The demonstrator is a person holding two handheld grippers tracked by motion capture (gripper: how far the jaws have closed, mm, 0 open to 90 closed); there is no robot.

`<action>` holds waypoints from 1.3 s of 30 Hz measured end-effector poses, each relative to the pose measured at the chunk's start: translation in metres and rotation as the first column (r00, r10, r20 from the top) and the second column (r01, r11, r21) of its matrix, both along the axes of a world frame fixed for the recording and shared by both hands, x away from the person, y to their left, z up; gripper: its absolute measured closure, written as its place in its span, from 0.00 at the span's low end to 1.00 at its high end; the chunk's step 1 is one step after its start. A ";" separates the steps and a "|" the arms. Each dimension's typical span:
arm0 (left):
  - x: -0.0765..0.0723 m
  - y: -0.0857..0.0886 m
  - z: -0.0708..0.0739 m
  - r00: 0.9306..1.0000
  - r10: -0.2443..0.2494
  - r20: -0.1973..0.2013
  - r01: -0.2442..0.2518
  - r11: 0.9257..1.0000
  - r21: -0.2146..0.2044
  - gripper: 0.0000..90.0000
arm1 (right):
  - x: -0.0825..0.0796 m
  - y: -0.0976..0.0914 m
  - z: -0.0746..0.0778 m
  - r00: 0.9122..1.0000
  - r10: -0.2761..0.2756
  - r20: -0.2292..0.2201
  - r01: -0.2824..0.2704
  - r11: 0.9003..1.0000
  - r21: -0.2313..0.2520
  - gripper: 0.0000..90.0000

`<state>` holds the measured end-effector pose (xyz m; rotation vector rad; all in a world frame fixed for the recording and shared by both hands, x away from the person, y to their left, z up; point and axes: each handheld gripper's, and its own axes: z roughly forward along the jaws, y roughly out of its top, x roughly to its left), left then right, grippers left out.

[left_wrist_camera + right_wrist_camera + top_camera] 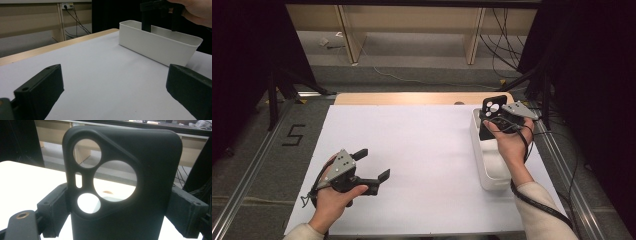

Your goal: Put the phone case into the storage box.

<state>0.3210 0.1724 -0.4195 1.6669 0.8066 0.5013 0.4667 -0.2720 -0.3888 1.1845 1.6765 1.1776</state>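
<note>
Phone case (130, 190), light and bendy, sits clamped edge-to-edge by right gripper (498, 116) at two o'clock; left gripper (374, 164) idles, unclenched.

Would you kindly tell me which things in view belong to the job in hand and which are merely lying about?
In the job:
- black phone case, clamped by the right gripper
- white bin below it

Lying about:
- left gripper, fingers open, idle
- cables on the floor
- wooden shelving
</note>
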 end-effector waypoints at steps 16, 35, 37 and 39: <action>0.000 0.000 0.000 1.000 0.001 -0.001 -0.001 1.000 0.002 0.01 | 0.011 0.005 0.002 1.000 0.002 -0.003 -0.003 1.000 -0.016 0.17; 0.000 -0.001 0.000 1.000 -0.002 -0.003 0.002 1.000 0.000 0.01 | 0.025 0.006 -0.002 1.000 -0.008 -0.021 0.007 0.999 -0.032 0.17; 0.000 -0.001 0.000 1.000 -0.002 -0.003 0.002 1.000 0.000 0.01 | 0.027 0.006 -0.002 1.000 -0.007 -0.025 0.006 0.999 -0.035 0.17; 0.000 -0.001 0.000 1.000 -0.002 -0.003 0.002 1.000 -0.001 0.01 | 0.027 0.006 -0.002 1.000 -0.008 -0.026 0.007 0.999 -0.036 0.17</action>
